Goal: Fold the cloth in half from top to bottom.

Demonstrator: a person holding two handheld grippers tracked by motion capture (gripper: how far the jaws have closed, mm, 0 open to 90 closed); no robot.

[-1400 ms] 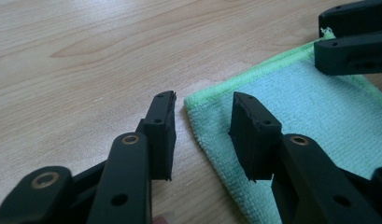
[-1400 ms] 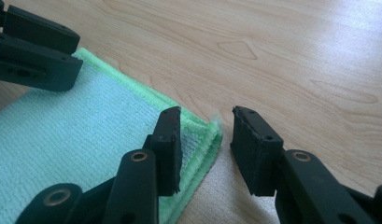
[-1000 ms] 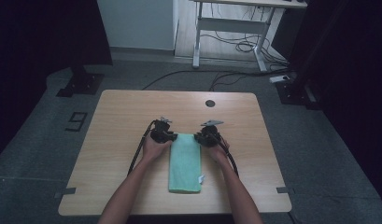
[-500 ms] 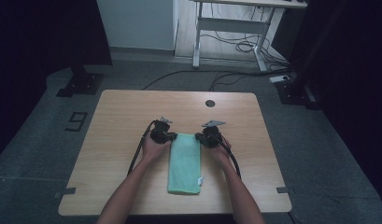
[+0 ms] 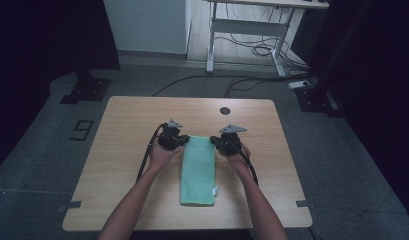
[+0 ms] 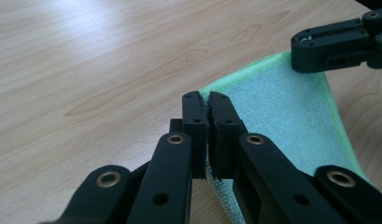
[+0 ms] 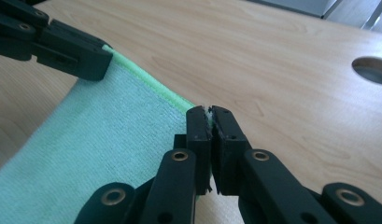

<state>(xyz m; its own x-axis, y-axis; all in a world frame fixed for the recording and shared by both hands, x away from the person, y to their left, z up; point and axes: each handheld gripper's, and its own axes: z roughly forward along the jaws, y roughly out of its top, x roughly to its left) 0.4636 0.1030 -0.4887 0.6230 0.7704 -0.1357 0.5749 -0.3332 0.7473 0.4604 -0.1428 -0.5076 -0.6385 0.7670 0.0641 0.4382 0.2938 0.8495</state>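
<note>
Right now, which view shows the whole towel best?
The high view: the towel lies full length on the table. Each gripper view shows its far end, a corner pinched in the left gripper and right gripper.

Both forearms come in from the near edge of the table, hands side by side near its middle. Left gripper (image 5: 178, 140): jaws have just been closing, now clamped on a far corner of the cloth (image 5: 198, 170). Right gripper (image 5: 218, 142): same, clamped on the other far corner.
</note>
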